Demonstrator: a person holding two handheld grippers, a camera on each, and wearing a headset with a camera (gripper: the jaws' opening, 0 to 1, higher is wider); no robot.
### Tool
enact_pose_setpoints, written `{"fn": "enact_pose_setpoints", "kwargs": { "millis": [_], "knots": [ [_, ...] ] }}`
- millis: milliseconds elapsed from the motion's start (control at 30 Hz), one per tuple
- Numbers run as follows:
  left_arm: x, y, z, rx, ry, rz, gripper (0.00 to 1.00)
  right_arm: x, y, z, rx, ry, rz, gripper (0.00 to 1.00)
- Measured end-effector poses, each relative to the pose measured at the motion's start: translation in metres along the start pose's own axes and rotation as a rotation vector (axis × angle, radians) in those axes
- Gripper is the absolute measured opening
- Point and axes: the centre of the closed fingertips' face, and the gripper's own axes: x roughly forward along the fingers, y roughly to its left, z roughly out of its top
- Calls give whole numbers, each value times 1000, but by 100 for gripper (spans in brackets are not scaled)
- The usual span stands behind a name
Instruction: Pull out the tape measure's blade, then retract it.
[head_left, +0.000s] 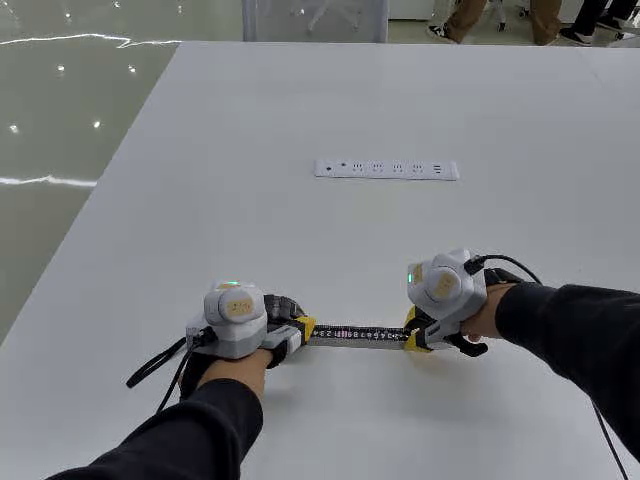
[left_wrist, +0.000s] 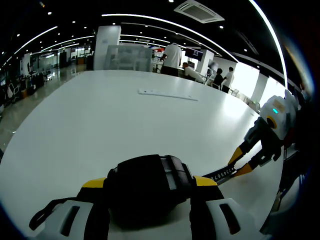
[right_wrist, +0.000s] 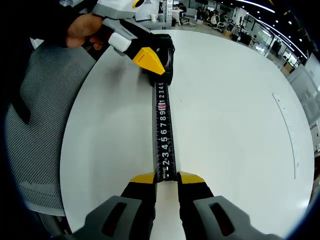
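The black tape measure case (head_left: 284, 312) rests on the white table, and my left gripper (head_left: 290, 335) is shut on it; in the left gripper view the case (left_wrist: 149, 187) bulges between the yellow-tipped jaws. A short length of black blade (head_left: 358, 333) with white numbers runs right from the case to my right gripper (head_left: 416, 338), which is shut on the blade's end. In the right gripper view the blade (right_wrist: 164, 132) stretches from my right gripper (right_wrist: 167, 177) up to the case (right_wrist: 164, 59) held by the other gripper (right_wrist: 145, 57).
A white power strip (head_left: 387, 169) lies flat on the table (head_left: 300, 130) beyond the grippers. A mesh chair (right_wrist: 42, 130) stands at the table's near side. The table's left edge meets a glossy floor. People stand at the far end of the room.
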Motion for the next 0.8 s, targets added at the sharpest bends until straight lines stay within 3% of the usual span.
{"fn": "enact_pose_setpoints", "kwargs": {
  "millis": [333, 467, 800],
  "knots": [
    [0, 0, 0, -2, 0, -4, 61, 2, -1, 4, 1, -14, -1, 12],
    [0, 0, 0, -3, 3, -6, 61, 5, 1, 12, 9, -45, 3, 12],
    [0, 0, 0, -2, 3, -7, 61, 9, 3, 23, 8, -55, 8, 12]
  ]
}}
